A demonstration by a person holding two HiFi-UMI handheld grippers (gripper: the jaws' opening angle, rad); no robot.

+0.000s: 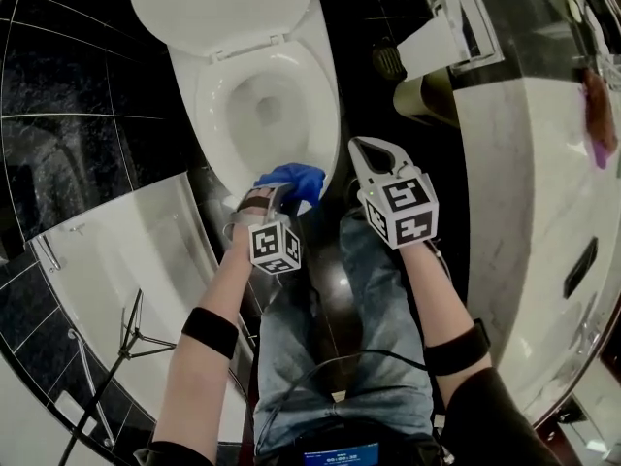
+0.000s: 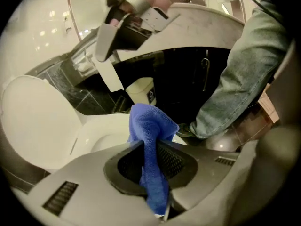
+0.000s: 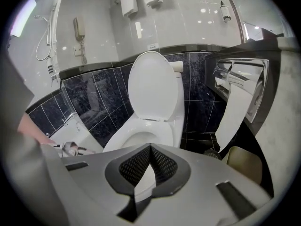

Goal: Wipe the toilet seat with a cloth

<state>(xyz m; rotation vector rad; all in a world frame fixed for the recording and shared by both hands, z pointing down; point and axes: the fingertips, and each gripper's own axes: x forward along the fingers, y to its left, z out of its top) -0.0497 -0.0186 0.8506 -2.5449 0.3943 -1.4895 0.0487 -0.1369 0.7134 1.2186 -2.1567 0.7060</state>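
a: blue, crumpled microfibre cloth [image 2: 151, 126] clamped tight in the grey left gripper [image 1: 275, 192], poking up past the tips.
b: and placed where?
a: hanging just over the front edge of the white oval toilet seat [image 1: 325, 115]; touching or not, hard to tell. white round lid [image 1: 218, 3] tipped up behind.
b: grey right gripper [image 1: 372, 150]?
a: pinched together at the tips, empty, held just right of the seat's front, over a denim-clad leg [image 1: 383, 260]. both angled down.

Bright overhead spots put glare dots on the glossy wall tiles [image 3: 188, 27], white toilet [image 1: 218, 115] nearly blown out, heavy fisheye warp and black corners.
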